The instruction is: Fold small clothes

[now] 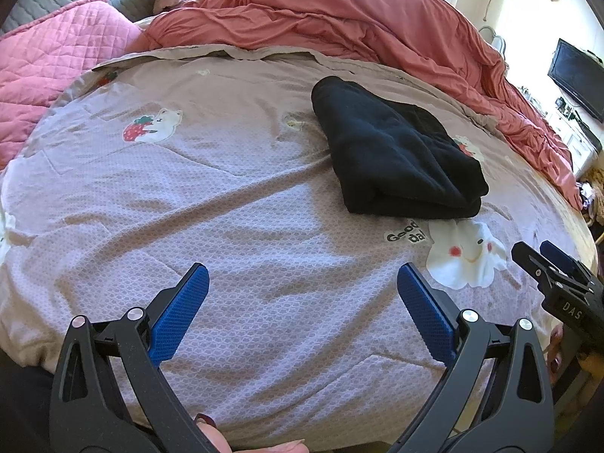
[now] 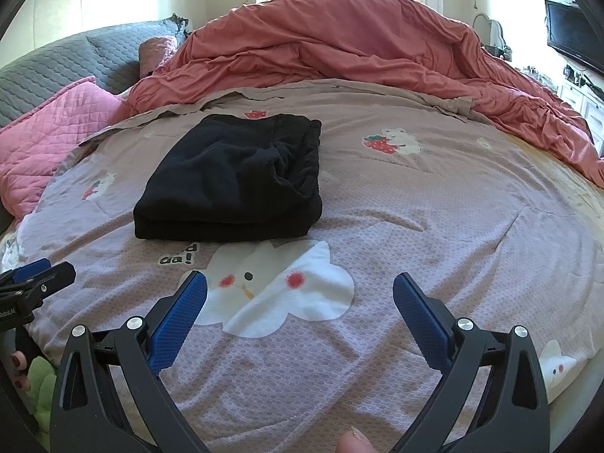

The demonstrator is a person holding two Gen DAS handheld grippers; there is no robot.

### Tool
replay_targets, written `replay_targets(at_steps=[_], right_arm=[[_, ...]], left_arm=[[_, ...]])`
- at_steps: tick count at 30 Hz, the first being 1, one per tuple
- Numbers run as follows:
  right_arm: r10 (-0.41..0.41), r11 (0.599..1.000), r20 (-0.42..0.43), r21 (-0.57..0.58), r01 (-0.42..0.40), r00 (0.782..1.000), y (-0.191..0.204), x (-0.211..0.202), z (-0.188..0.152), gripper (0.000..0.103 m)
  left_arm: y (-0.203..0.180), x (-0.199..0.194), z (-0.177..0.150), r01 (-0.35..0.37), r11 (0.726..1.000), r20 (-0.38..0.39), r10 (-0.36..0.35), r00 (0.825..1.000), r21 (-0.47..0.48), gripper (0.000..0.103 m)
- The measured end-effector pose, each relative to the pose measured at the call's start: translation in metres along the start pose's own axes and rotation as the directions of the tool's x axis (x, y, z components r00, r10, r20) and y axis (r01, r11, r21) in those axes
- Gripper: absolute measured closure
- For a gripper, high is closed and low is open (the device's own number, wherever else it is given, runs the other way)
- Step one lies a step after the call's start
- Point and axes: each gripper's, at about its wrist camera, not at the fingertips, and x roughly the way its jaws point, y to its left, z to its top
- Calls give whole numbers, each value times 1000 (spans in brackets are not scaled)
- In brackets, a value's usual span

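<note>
A black fleece garment (image 1: 392, 151) (image 2: 234, 177) lies folded into a thick rectangle on the lilac bedspread (image 1: 234, 204) (image 2: 434, 204). My left gripper (image 1: 302, 283) hovers open over the near part of the spread, well short and left of the garment, nothing between its blue pads. My right gripper (image 2: 300, 290) is open too, above a white cartoon cloud print (image 2: 279, 287), just in front of the garment's near edge and apart from it. Each gripper also shows at the other view's edge: the right gripper (image 1: 547, 264), the left gripper (image 2: 34, 275).
A rumpled coral duvet (image 1: 339, 15) (image 2: 358, 37) is heaped along the back of the bed. Pink quilted pillow (image 1: 56, 56) (image 2: 45, 132) and grey pillow (image 2: 75, 60) lie at the left. A dark TV screen (image 1: 577, 75) stands at far right. Something green (image 2: 41, 389) sits beside the bed.
</note>
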Motion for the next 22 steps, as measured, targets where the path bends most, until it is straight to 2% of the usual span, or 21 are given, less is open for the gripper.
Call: replay_targets(at_steps=[4, 7, 10, 13, 14, 16, 17, 19, 20, 21, 22], right_arm=[[-17, 1000, -7, 24, 17, 1000, -4, 3, 1, 5], [-66, 997, -12, 46, 67, 998, -12, 4, 1, 5], [-171, 980, -6, 106, 171, 985, -37, 0, 0, 5], [-335, 922, -4, 206, 328, 942, -84, -11, -6, 5], [-402, 884, -12, 257, 391, 916, -109, -19, -10, 5], [-507, 808, -32, 330, 488, 862, -151, -33, -21, 5], [-588, 733, -67, 378, 566, 806, -185, -44, -32, 5], [-661, 622, -141, 447, 643, 737, -231, -60, -50, 5], [-697, 532, -205, 494, 688, 687, -265, -72, -66, 5], [-719, 455, -265, 519, 723, 642, -290, -82, -80, 5], [-726, 375, -336, 538, 755, 600, -313, -90, -94, 5]], left_arm=[[3, 2, 1, -16, 1000, -12, 16, 1000, -6, 9], [11, 6, 5, -67, 998, -31, 66, 997, -10, 9], [29, 7, 10, -86, 995, -33, 84, 996, -51, 9], [69, 3, 23, -111, 985, -23, 109, 994, -131, 9], [80, 0, 28, -125, 980, -11, 125, 992, -152, 9], [125, -8, 45, -202, 953, 11, 210, 978, -224, 9], [148, -9, 54, -231, 939, 6, 240, 971, -255, 9], [187, -10, 68, -279, 911, -7, 291, 957, -304, 9], [220, -11, 76, -332, 877, -25, 345, 938, -347, 9], [235, -12, 80, -354, 862, -34, 367, 930, -364, 9], [262, -12, 87, -395, 831, -54, 408, 911, -391, 9]])
